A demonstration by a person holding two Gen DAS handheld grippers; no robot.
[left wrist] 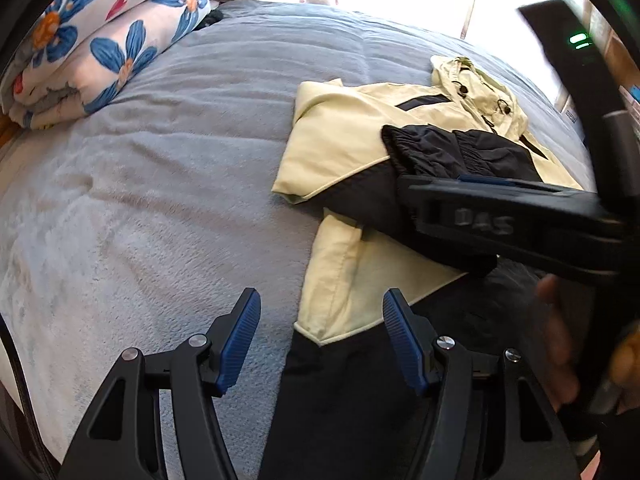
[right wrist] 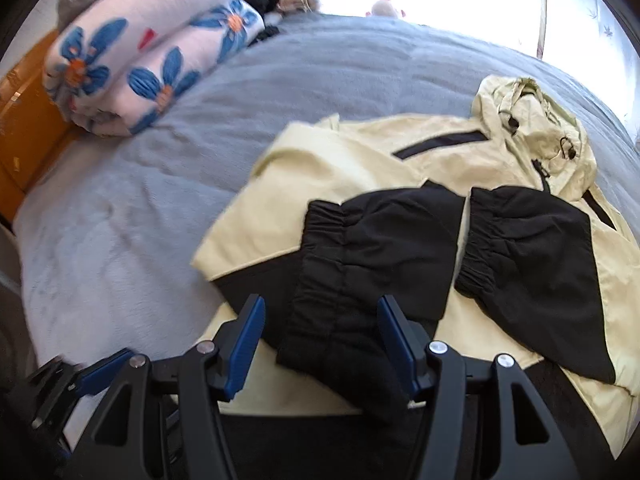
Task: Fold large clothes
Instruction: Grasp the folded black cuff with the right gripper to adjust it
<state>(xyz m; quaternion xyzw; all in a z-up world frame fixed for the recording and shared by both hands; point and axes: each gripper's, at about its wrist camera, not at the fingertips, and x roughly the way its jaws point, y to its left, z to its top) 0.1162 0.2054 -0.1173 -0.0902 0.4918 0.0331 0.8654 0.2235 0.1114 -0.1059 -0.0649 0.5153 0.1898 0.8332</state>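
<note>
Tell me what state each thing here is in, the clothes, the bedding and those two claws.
Jacket: lying flat on the bed, both black sleeves folded in across the front, hood up at the top.
Grey blanket: spread over the bed, lightly wrinkled.
Flowered quilt: folded into a thick bundle at the far corner.
Left claw: open, holding nothing, over the jacket's lower edge.
Right claw: open, a black sleeve below it, not gripped.
</note>
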